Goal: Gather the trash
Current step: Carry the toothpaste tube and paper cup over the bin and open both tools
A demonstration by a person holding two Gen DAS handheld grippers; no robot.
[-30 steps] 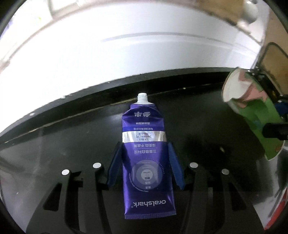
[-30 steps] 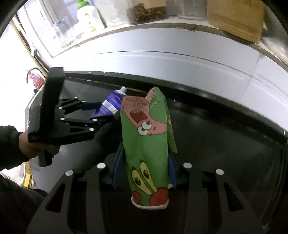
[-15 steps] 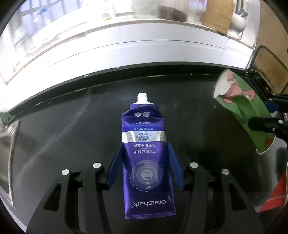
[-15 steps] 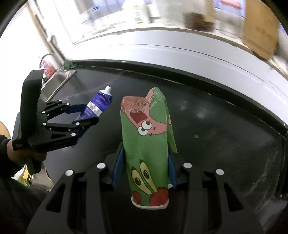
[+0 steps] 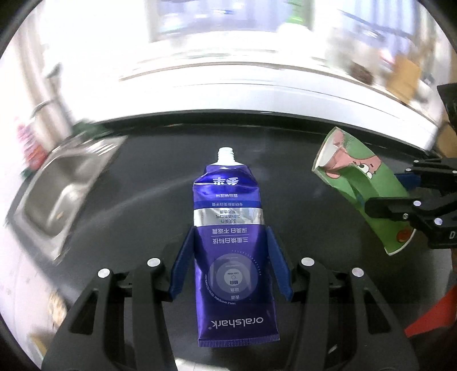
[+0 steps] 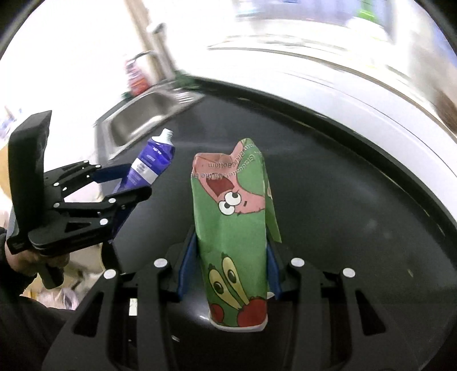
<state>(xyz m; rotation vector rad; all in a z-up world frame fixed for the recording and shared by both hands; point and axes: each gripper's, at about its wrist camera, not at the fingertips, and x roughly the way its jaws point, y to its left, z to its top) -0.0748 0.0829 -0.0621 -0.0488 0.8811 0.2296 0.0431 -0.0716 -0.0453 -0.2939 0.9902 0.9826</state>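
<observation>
Left gripper (image 5: 231, 256) clamps one purple toothpaste tube (image 5: 232, 242), uncapped nozzle pointing away. Right gripper (image 6: 231, 256) clamps one crushed green cartoon paper cup (image 6: 234, 237). Both are held above a black countertop (image 6: 342, 199). Only the right view shows the person's left hand (image 6: 31, 258). Farther off lies one steel sink (image 5: 60, 191), blurred.

black counter (image 5: 300, 159), steel sink (image 5: 61, 197), bright blurred window (image 5: 217, 25)
</observation>
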